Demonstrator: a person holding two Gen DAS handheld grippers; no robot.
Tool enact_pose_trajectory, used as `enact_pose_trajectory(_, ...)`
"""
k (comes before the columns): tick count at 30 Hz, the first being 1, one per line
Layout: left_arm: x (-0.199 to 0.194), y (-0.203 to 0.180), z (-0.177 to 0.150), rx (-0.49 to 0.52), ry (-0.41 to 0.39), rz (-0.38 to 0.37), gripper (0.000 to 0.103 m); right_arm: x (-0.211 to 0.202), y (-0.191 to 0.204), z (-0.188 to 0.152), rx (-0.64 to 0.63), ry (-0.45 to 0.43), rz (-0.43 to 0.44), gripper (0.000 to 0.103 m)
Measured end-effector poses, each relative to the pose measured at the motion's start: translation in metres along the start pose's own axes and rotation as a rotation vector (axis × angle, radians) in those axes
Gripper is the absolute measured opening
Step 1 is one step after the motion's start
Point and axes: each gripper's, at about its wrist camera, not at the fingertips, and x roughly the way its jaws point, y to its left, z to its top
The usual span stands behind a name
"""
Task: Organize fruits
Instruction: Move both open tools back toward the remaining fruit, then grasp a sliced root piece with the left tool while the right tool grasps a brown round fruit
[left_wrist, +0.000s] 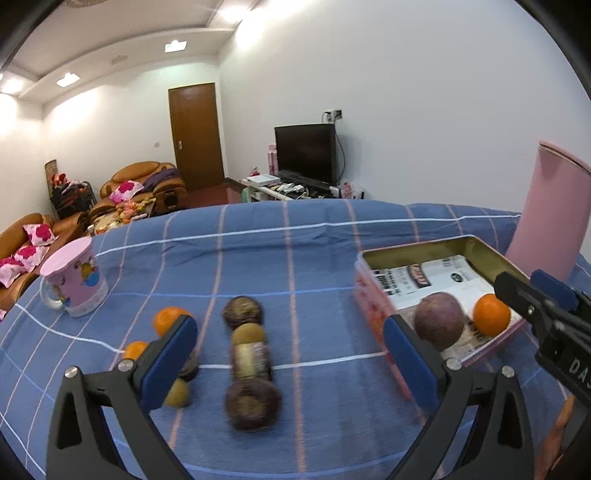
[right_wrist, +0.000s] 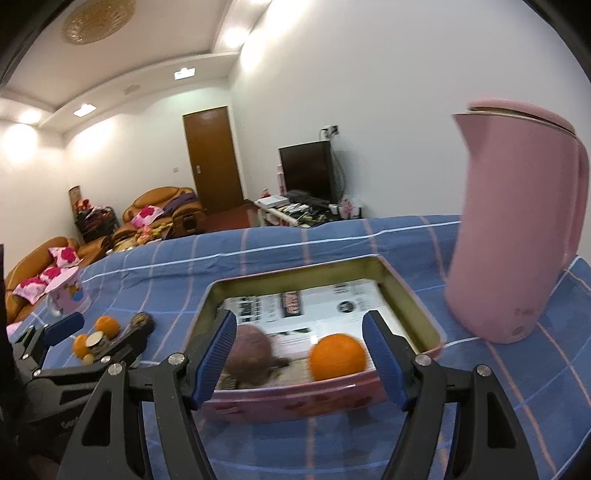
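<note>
A pink tin box (left_wrist: 373, 306) lined with printed paper holds a purple-brown fruit (left_wrist: 439, 320) and an orange (left_wrist: 492, 314). In the right wrist view the box (right_wrist: 295, 402) holds the same fruit (right_wrist: 255, 349) and orange (right_wrist: 338, 356). My left gripper (left_wrist: 291, 365) is open and empty above a blurred row of dark and brown fruits (left_wrist: 247, 362). Two small oranges (left_wrist: 168, 319) and a green-brown fruit (left_wrist: 177, 393) lie by its left finger. My right gripper (right_wrist: 299, 362) is open and empty over the box's near wall.
A tall pink kettle (right_wrist: 517, 236) stands right of the box, also in the left wrist view (left_wrist: 550, 218). A pink cartoon mug (left_wrist: 74, 282) sits at the left on the blue checked cloth (left_wrist: 288, 258). Sofas, a door and a TV lie beyond.
</note>
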Motion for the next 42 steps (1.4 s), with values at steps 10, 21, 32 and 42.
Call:
enact_pose_trajectory(10,0.002,0.063,-0.004,-0.038,0.018,0.108,0.103,0.008,0.049,-0.009,-0.045,0.056,0.083,0.072)
enact_pose_trajectory(21,0.003,0.157,-0.008,-0.194,0.049,0.230,0.103,0.035,0.128,-0.027,-0.137,0.216,0.226,0.072)
enact_pose_trajectory(32,0.006,0.178,-0.010,-0.226,0.072,0.250,0.103,0.070,0.177,-0.042,-0.199,0.395,0.270,0.064)
enact_pose_trajectory(42,0.006,0.173,-0.009,-0.196,0.059,0.217,0.102,0.077,0.173,-0.046,-0.174,0.449,0.306,0.039)
